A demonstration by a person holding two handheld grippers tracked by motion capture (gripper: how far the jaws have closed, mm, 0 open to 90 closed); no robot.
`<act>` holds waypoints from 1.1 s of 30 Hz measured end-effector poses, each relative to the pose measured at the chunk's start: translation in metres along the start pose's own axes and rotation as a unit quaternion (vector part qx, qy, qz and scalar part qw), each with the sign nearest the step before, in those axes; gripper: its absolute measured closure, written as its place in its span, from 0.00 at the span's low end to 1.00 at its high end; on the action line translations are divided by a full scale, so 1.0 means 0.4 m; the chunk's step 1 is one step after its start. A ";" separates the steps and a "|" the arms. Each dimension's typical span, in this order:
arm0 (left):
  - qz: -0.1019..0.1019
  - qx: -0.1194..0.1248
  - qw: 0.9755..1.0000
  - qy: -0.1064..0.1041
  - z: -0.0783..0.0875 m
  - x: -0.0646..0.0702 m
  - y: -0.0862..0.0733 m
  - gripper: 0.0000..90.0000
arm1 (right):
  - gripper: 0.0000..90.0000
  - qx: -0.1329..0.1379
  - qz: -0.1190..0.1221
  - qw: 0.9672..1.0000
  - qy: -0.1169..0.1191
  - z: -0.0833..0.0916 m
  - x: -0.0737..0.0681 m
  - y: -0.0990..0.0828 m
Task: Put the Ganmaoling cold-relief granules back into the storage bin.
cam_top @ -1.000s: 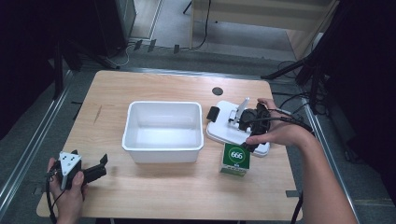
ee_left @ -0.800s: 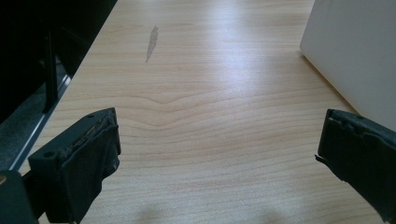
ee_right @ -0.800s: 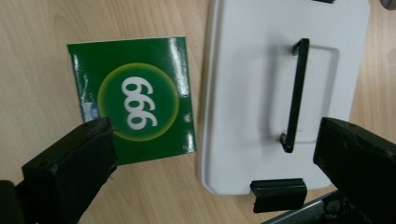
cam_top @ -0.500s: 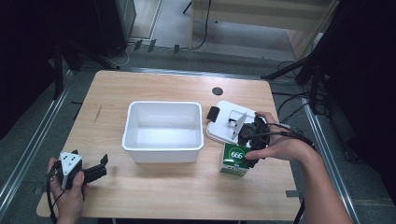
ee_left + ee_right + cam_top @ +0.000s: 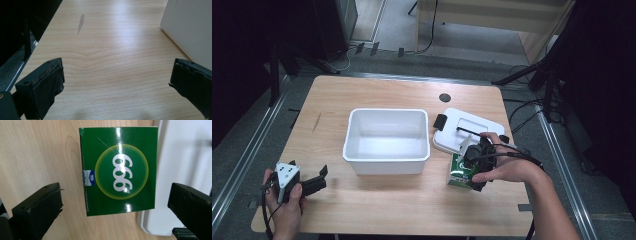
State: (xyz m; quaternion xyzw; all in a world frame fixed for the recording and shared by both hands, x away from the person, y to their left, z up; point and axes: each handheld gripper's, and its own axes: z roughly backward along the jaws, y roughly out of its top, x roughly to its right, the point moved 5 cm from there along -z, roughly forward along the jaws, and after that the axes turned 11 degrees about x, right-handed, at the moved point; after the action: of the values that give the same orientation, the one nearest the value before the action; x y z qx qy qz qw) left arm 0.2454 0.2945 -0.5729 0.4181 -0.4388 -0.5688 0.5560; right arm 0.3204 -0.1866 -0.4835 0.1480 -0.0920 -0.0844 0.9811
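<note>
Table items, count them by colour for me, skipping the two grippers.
White: 2, the open bin and the flat lid beside it
Green: 1, the box marked 999, under the right gripper
Total: 3

The green box (image 5: 120, 170) reads "999" in white, with a small blue "999" tag.

Right hand-held gripper (image 5: 476, 167) hovers over green box (image 5: 458, 175).
</note>
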 end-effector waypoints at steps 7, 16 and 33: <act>-0.001 0.000 1.000 0.000 0.000 0.001 0.000 0.00 | 0.00 -0.005 0.002 1.000 0.000 -0.031 0.012 -0.008; 0.002 0.001 1.000 -0.002 0.000 0.000 0.000 0.00 | 0.07 -0.010 0.005 1.000 0.007 -0.063 0.028 -0.005; 0.002 0.001 1.000 -0.003 0.001 0.000 0.000 0.00 | 0.16 -0.012 0.013 0.999 0.030 -0.086 0.026 0.006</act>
State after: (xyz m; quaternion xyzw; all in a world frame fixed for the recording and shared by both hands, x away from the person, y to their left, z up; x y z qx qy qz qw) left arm 0.2452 0.2945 -0.5729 0.4161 -0.4414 -0.5687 0.5555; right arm 0.3378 -0.1769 -0.5135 0.1371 -0.0634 -0.0678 0.9862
